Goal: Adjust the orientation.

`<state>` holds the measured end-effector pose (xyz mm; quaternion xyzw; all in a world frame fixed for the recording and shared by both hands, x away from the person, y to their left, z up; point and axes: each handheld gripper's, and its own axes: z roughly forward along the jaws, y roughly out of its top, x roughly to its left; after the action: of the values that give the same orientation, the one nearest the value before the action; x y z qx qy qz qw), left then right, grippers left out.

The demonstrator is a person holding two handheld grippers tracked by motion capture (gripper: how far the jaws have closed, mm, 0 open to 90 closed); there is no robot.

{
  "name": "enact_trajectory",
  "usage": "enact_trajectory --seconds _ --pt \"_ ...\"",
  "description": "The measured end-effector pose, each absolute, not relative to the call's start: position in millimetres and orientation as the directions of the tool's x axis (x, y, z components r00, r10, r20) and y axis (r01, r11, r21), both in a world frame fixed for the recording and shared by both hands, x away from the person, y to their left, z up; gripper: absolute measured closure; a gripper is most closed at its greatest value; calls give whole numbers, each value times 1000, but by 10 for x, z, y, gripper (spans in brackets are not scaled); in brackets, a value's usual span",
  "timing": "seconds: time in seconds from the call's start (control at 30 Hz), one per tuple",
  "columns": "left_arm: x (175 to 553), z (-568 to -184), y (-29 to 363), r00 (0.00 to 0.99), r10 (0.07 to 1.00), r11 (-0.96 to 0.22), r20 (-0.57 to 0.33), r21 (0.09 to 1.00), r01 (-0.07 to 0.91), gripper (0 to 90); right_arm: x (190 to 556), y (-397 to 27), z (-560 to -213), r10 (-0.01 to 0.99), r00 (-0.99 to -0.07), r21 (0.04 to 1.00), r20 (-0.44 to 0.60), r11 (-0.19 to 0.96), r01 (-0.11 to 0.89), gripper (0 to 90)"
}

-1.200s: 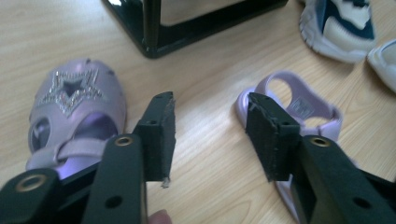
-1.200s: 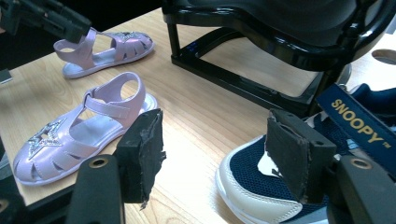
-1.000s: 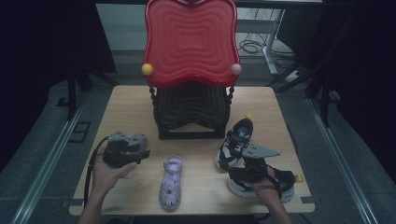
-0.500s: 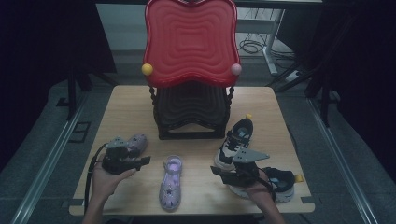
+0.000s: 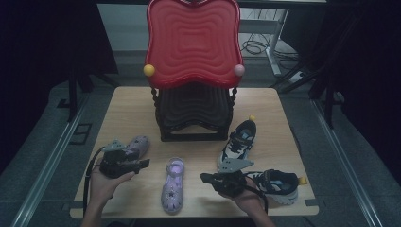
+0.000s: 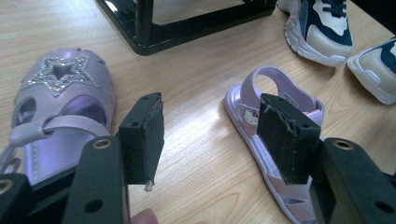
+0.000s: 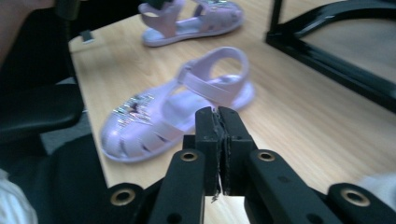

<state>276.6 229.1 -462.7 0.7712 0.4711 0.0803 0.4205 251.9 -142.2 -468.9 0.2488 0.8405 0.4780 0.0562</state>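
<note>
Right gripper (image 7: 218, 116) clamped empty facing purple sandal (image 5: 172, 185) near bench (image 5: 127, 101) front edge; left gripper (image 6: 212, 140) agape, empty; black stand (image 5: 193, 113) behind; sandal's Hello Kitty insole visible in left gripper view.

High view overhead; tool views share sandal (image 6: 273, 140)

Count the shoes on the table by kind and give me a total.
Purple sandals: 2, one by the left gripper and one mid-table
Navy and white sneakers: 2, one near the black rack and one at the right edge
Total: 4 shoes
</note>
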Motion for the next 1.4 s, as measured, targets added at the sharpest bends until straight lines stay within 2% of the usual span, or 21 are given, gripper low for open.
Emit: enact_trajectory --seconds 0.23,0.87,1.4 --pt "2738 -4606 2308 550 790 -205 -271 729 654 417 2474 -1089 -4763 408 -898 822 161 448 351 890" --pt "2741 -4639 2345 542 794 -207 -275 716 666 411 2322 -921 -5095 293 -942 763 163 568 309 897" --pt "2707 -4594 2455 529 802 -186 -278 725 663 406 2245 -548 -5197 247 -956 757 159 591 279 898"
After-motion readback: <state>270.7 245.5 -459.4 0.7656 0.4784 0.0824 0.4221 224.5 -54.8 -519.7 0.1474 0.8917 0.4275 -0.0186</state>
